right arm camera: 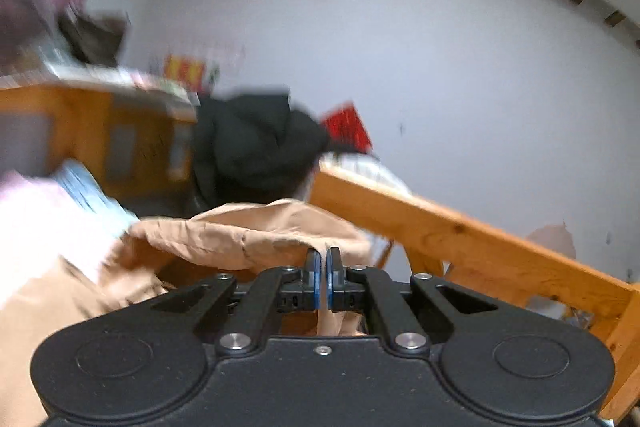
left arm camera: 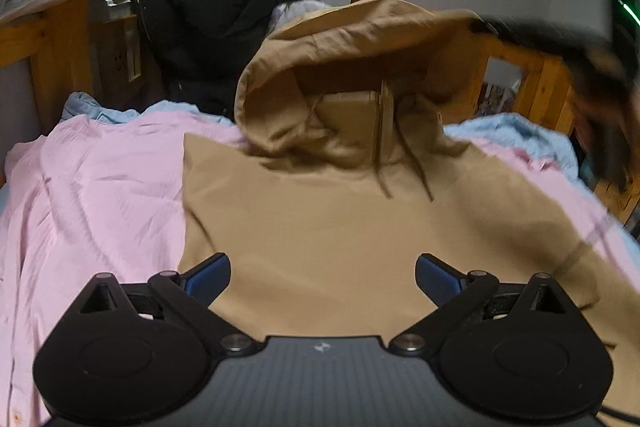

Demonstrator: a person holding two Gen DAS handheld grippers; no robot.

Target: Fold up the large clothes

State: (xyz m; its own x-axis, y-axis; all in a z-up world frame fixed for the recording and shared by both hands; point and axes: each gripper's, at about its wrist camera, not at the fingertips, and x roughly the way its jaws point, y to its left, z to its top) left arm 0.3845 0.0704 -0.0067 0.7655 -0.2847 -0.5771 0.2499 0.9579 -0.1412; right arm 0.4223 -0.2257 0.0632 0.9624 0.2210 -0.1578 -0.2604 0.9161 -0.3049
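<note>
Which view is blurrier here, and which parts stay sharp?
Right wrist view: heavy motion blur across the wall, wooden bed rail and black jacket; only the right gripper is crisp. Left wrist view: mostly sharp on the tan hooded sweatshirt, smeared only at the right edge; fisheye bending in both.

A wooden-framed bed [left arm camera: 536, 79] carries a rumpled pink sheet [left arm camera: 100, 187]. On the sheet lies a tan hoodie [left arm camera: 320, 227]. Light-blue bedding [left arm camera: 516, 135] bunches at the far side.

tan hoodie [left arm camera: 320, 227]: 1 | drawstrings [left arm camera: 420, 167]: 2 | black jacket [left arm camera: 216, 15]: 1 | grippers [left arm camera: 323, 277]: 2
</note>
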